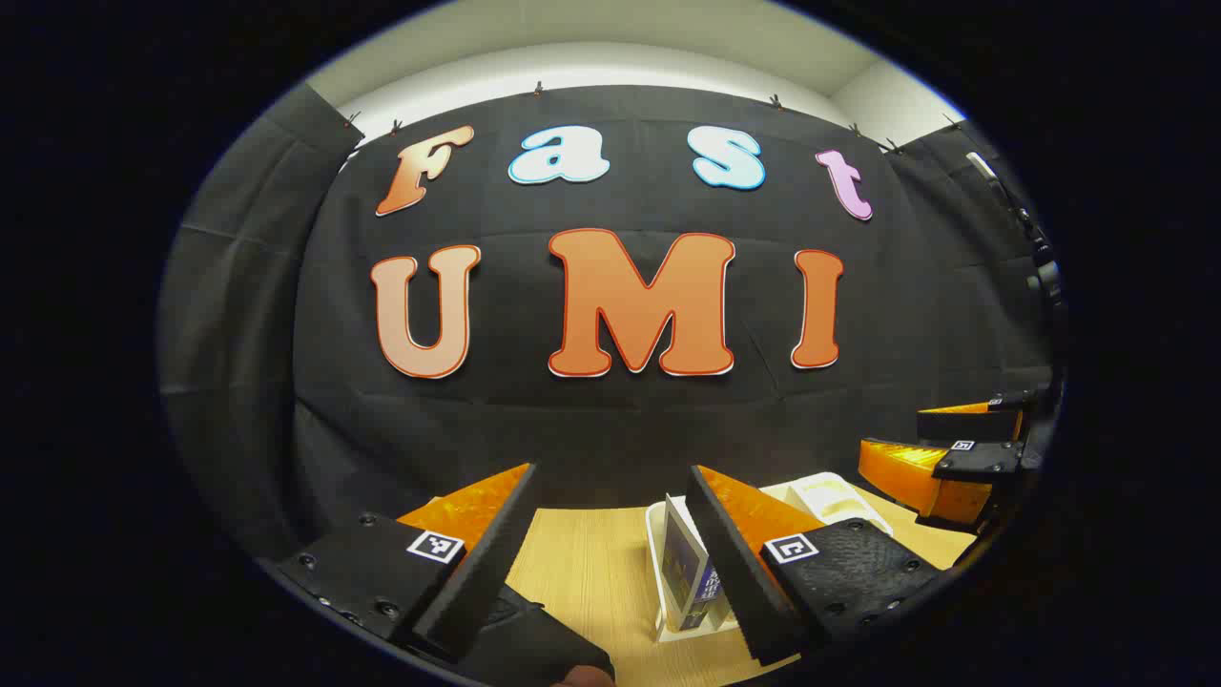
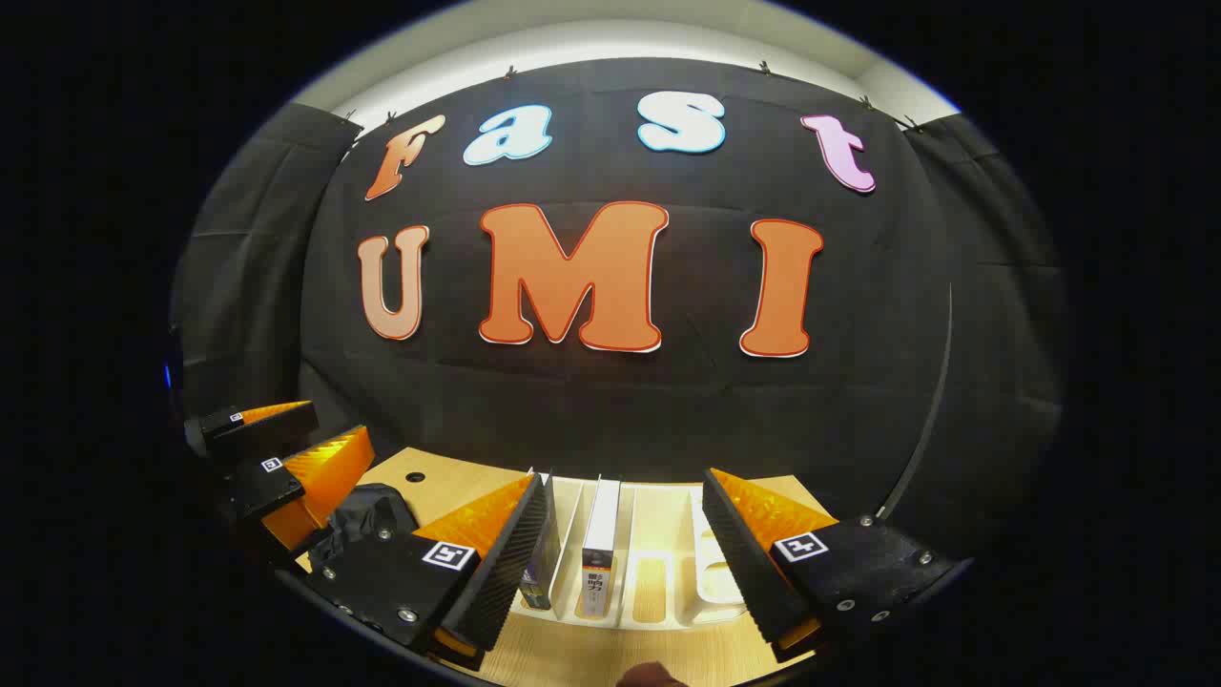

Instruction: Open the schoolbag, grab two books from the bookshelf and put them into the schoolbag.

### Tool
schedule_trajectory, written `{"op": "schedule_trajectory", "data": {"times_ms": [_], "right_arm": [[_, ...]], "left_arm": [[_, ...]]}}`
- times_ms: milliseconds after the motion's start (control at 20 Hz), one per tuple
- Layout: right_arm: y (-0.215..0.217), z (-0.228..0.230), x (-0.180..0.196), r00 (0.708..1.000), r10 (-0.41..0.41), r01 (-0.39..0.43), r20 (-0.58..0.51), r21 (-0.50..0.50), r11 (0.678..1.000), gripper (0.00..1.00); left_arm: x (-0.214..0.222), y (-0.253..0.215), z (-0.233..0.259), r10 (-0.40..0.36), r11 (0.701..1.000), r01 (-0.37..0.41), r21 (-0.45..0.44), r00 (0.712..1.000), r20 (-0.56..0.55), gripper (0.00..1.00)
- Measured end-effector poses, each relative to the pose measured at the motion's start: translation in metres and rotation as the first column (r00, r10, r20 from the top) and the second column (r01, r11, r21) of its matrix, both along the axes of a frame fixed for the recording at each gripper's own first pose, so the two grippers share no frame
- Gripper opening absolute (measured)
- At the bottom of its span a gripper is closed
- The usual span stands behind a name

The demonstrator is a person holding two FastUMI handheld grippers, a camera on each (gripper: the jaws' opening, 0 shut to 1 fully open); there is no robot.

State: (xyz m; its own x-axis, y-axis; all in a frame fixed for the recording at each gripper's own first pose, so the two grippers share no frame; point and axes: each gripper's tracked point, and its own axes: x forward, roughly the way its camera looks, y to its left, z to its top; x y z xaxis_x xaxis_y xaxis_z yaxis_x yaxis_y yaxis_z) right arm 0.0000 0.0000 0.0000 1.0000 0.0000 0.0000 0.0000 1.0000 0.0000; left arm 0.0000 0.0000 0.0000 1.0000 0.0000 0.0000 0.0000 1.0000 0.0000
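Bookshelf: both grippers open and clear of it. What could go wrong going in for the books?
1. In the right gripper view, two books stand close together in the white bookshelf; wide-open fingers may catch a divider or both books.
2. The light rack could slide on the table.
3. The schoolbag isn't visibly open yet.

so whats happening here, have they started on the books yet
Not yet. A person holds two grippers above a wooden table, both with jaws open and empty. The right gripper faces a white bookshelf where two books stand upright in its slots: a white book and a dark book. The left gripper hovers over a black schoolbag at the table's left side. Nothing is gripped so far.
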Motion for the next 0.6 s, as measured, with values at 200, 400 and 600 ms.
{"op": "schedule_trajectory", "data": {"times_ms": [200,400,600], "right_arm": [[-0.002,0.001,-0.005,1.000,0.004,-0.004,0.006,-0.004,1.000,0.98],[-0.001,-0.001,-0.007,1.000,0.016,-0.016,0.003,-0.008,1.000,0.98],[0.004,-0.008,-0.011,1.000,0.029,-0.029,-0.013,0.007,1.000,0.98]], "left_arm": [[-0.003,-0.002,0.000,0.008,1.000,-0.008,-0.001,1.000,0.005,0.99],[-0.007,-0.008,-0.002,-0.005,1.000,0.005,0.006,1.000,-0.001,0.98],[-0.009,-0.011,-0.004,-0.010,1.000,0.011,0.005,1.000,-0.017,0.99]]}}
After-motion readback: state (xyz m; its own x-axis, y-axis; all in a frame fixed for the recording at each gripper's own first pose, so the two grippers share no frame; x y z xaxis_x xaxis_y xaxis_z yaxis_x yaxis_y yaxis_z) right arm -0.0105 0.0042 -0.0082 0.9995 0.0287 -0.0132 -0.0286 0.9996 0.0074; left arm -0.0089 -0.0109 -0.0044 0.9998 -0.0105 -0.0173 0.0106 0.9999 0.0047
